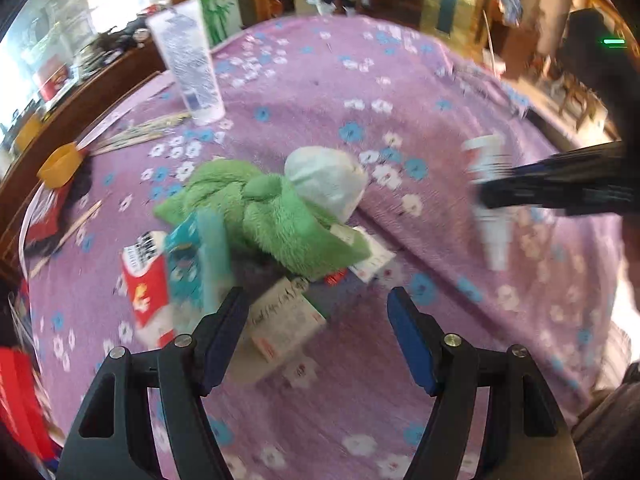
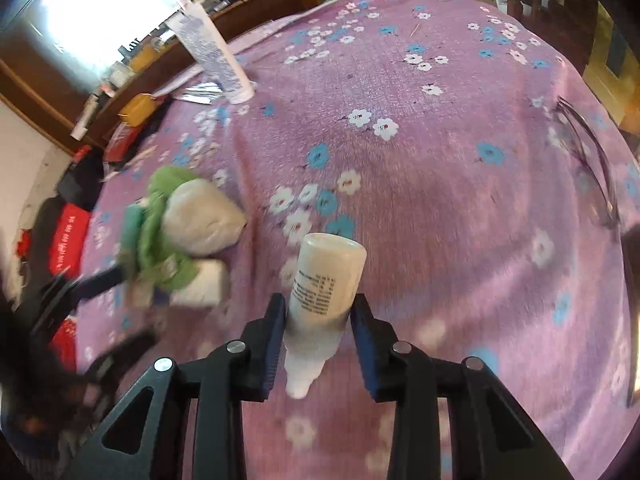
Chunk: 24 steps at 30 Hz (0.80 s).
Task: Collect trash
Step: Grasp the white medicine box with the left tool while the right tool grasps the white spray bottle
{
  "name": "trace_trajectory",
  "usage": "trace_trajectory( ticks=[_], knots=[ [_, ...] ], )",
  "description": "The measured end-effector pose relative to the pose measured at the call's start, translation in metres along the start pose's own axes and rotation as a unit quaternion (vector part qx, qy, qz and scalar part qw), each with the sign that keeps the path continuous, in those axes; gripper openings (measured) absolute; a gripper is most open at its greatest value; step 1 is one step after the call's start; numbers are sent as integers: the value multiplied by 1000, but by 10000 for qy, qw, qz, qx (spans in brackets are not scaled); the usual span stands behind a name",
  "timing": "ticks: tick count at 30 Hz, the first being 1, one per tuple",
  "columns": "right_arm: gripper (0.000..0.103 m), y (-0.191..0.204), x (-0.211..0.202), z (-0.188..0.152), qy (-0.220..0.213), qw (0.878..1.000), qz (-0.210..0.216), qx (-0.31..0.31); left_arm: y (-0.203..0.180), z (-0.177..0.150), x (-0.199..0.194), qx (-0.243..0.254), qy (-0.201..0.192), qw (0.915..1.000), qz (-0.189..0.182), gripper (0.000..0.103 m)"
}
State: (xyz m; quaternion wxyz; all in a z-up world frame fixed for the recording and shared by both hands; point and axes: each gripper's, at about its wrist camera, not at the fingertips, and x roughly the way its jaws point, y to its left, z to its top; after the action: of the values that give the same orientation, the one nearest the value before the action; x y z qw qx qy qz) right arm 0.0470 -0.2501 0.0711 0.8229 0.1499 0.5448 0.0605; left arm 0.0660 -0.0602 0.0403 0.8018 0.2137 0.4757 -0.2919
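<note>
Clearly, the right gripper (image 2: 318, 334) pinches a small white plastic bottle (image 2: 326, 280) between its blue pads, the flat base pointing away and the narrow cap end toward the camera; fine black print runs down its side, too small to read. The left gripper (image 1: 318, 336) stands spread, with nothing between its fingers, over a heap of trash near the left edge of the desk. The desk wears a fuzzy purple cloth (image 1: 400, 92) printed with white and blue flowers.

The heap holds a fluffy green knotted cloth (image 1: 272, 216), a crumpled whitish paper wad (image 1: 326, 184) resting against it, a teal carton (image 1: 196, 264) standing on end, a red-and-white packet (image 1: 146, 280) with a black barcode, and a white carton (image 1: 286, 316) with handwriting-like marks and a red corner; none of the lettering is legible in the blur. Near the far left corner a tall translucent squeeze tube (image 1: 190, 60) stands on its cap, its print unreadable. Beside it lie thin striped sticks (image 1: 140, 134), and a yellow plastic scoop (image 1: 60, 164) sits at the left edge. Clear-framed spectacles (image 2: 588, 160) lie by the right edge.
</note>
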Motion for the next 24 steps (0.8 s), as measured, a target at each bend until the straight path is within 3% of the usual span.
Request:
trace_trajectory(
  ticks=[3, 9, 11, 12, 13, 19, 24],
  knots=[
    [35, -2, -17, -16, -55, 9999, 98, 19, 5, 9, 14, 236, 81, 9996, 92, 70],
    [34, -6, -39, -36, -143, 9998, 133, 95, 7, 4, 28, 238, 422, 9981, -380, 70],
    [34, -7, -42, -41, -149, 9997, 152, 135, -1, -2, 24, 227, 445, 9979, -420, 65],
    [34, -6, -42, -43, -153, 9996, 160, 145, -4, -5, 22, 137, 470, 9975, -506, 43],
    [34, -6, -42, -45, -151, 9997, 152, 142, -6, -6, 20, 29, 499, 9971, -568, 34],
    [34, 7, -39, -55, -163, 9997, 193, 41, -5, -14, 23, -1078, 385, 9930, -305, 40],
    [34, 23, -45, -64, -301, 9992, 179, -174, -8, -26, 16, -1437, 156, 9895, -45, 35]
  ],
)
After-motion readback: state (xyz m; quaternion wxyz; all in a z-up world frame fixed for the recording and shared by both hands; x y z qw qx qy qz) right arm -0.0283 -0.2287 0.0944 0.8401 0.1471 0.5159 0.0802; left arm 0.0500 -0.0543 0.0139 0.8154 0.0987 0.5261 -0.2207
